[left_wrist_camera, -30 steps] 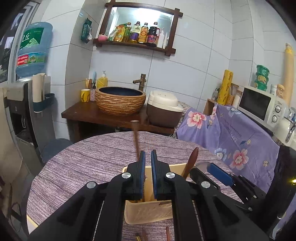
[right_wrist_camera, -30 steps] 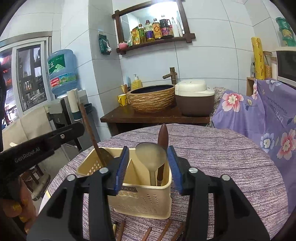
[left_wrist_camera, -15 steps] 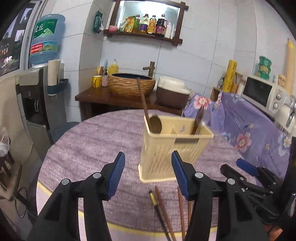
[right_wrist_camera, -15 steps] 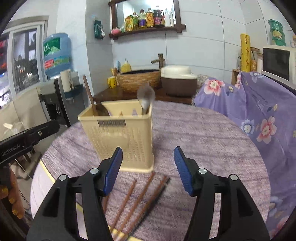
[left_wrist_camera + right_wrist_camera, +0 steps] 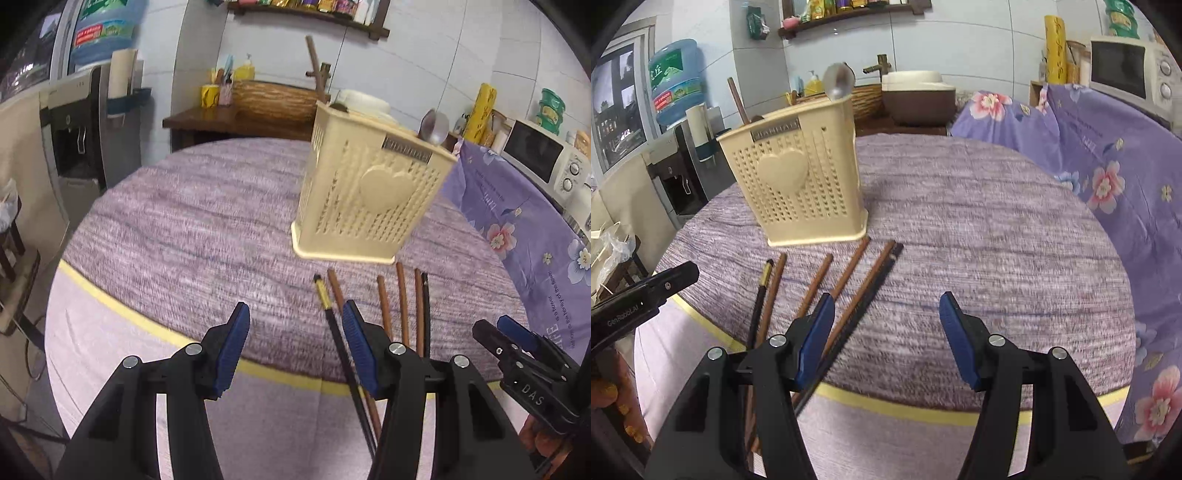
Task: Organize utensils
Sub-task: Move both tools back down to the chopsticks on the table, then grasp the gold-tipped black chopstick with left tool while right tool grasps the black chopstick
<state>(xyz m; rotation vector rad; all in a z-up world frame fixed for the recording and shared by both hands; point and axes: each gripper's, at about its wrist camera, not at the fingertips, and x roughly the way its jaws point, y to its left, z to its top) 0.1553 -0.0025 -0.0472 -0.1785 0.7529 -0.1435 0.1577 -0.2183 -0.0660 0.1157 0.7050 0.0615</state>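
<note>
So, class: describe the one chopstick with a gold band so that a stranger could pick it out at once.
Find the cream holder on the round purple table. The chopsticks lie fanned out in front of it. Take the black chopstick at the far left: it alone has a gold band near its tip, its brown neighbours have none.

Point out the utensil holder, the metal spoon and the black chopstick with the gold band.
utensil holder (image 5: 798, 192): right wrist view, perforated front wall.
metal spoon (image 5: 839, 81): right wrist view, bowl.
black chopstick (image 5: 322, 293): left wrist view, gold band.
</note>
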